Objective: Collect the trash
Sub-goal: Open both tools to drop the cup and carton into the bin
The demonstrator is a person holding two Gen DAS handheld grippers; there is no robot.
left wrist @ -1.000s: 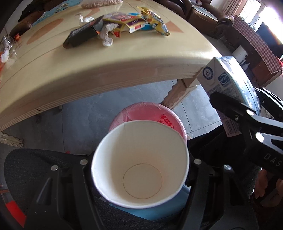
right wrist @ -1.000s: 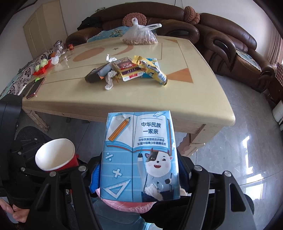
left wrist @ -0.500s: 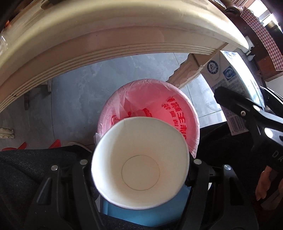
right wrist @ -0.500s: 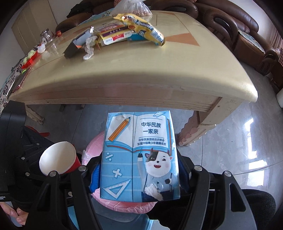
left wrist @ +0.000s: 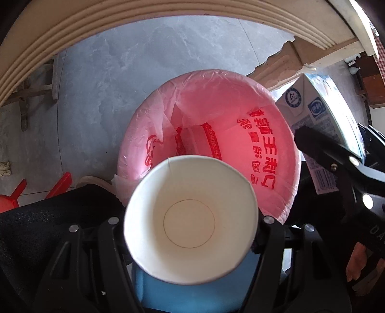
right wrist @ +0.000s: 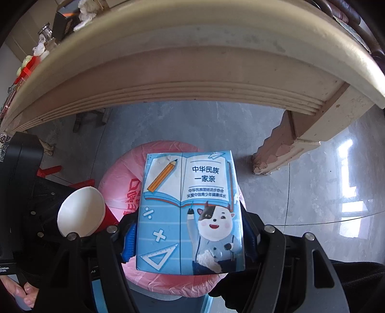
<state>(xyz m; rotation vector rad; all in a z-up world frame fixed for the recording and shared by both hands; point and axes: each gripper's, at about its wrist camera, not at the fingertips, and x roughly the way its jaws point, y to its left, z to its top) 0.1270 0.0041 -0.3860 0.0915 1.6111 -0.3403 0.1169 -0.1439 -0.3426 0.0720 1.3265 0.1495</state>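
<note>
My left gripper (left wrist: 190, 226) is shut on a white paper cup (left wrist: 190, 243), its mouth facing the camera, just above the near rim of the trash bin with a pink bag (left wrist: 240, 134). A wrapper lies inside the bin. My right gripper (right wrist: 190, 231) is shut on a blue milk carton (right wrist: 190, 211) printed with a cartoon cow, held over the same bin (right wrist: 115, 183). The carton (left wrist: 317, 108) also shows at the right of the left wrist view. The cup, red outside (right wrist: 81, 211), appears at the left of the right wrist view.
The cream table's edge (right wrist: 192, 79) arches overhead, with more wrappers and tissue (right wrist: 84, 12) on top at the far left. A carved table leg (right wrist: 296, 134) stands right of the bin. Red plastic pieces (left wrist: 57, 185) lie on the grey floor; a person's dark trousers (left wrist: 48, 228) are close.
Both grippers have dropped below the tabletop toward the bin, still holding the cup and the carton. The bin now looks larger and the tabletop litter has slid out of view.
</note>
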